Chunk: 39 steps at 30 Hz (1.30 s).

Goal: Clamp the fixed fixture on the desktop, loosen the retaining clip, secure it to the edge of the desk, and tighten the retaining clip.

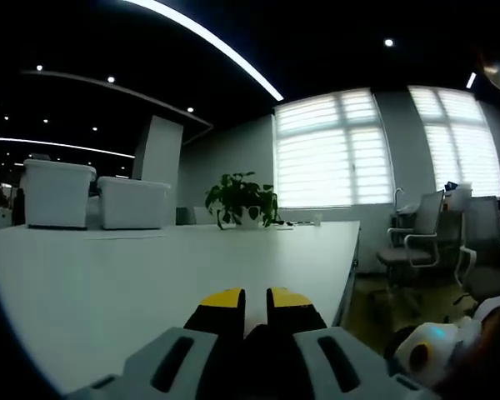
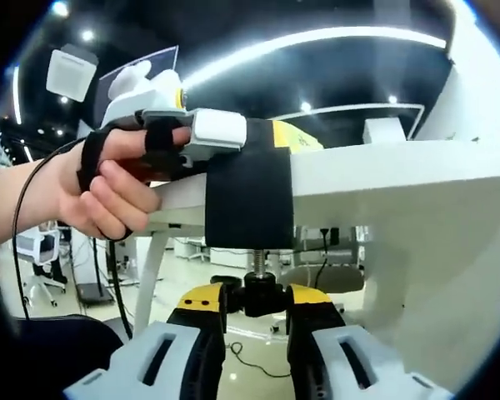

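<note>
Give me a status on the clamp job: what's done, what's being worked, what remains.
Done: the black clamp fixture already sits over the white desk edge, steadied from above by the left tool in the person's hand. In hand: the right tool has its jaws around the knob of the clamp's screw under the desk. Left: finish tightening, then let go; whether it is tight yet can't be told.

The room is lit by long ceiling strips (image 1: 208, 42) and by bright blinded windows (image 1: 333, 150), which are washed out by glare. Straight lines are bent near the edges, and the near hand (image 2: 108, 187) is slightly blurred.
</note>
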Available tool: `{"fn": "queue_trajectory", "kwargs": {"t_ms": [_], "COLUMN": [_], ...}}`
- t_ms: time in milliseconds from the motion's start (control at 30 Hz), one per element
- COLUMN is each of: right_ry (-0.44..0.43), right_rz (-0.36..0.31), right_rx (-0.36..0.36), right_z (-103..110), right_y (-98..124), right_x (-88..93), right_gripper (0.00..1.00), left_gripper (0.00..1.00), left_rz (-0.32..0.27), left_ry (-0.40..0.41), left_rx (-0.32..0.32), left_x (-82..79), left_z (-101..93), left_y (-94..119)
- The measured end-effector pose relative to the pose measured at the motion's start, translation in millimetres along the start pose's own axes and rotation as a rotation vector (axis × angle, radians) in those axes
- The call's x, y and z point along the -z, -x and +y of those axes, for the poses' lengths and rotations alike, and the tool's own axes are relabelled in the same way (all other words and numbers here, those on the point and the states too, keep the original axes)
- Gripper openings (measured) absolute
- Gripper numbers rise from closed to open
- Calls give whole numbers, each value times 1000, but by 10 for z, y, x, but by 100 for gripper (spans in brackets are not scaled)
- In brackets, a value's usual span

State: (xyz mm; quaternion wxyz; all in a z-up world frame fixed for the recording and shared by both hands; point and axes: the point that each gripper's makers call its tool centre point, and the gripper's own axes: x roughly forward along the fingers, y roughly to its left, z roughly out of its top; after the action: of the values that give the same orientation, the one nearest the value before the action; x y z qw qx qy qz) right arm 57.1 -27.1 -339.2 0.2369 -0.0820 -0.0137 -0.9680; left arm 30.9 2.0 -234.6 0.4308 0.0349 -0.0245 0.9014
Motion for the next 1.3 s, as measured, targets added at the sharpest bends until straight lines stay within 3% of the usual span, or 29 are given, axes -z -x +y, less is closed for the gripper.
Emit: {"fn": "queue_trajectory", "kwargs": {"t_ms": [100,233,367,500,800,1000,1300], "right_ry": [-58,13,17,5,-10,-12,14], "right_rz": [-2,-6,-8,-13,-27,-28,-4], "right_rx": [-37,-134,-236,-292,-239,-227,-194], "right_z": [4,10,27,34,39,51,25], "right_y": [-15,-3,-21,-25,-5,-7,13], "right_x": [-6,-4,-8,-1,1,6,52], "right_gripper": [23,23,22,22,23,23,23], "left_gripper": [11,11,11,11,11,29,31], "left_rz": [0,0,0,0,0,0,-6], "left_ry": [6,4,2,-2,-2,5,-5], "left_rx": [0,-1,-1,-1,-1,-8,-34], "left_x": [-4,-3,-3,-1,2,8,1], "left_z": [2,2,3,0,-2,5,46], "left_y": [0,2,3,4,-1,-19,-32]}}
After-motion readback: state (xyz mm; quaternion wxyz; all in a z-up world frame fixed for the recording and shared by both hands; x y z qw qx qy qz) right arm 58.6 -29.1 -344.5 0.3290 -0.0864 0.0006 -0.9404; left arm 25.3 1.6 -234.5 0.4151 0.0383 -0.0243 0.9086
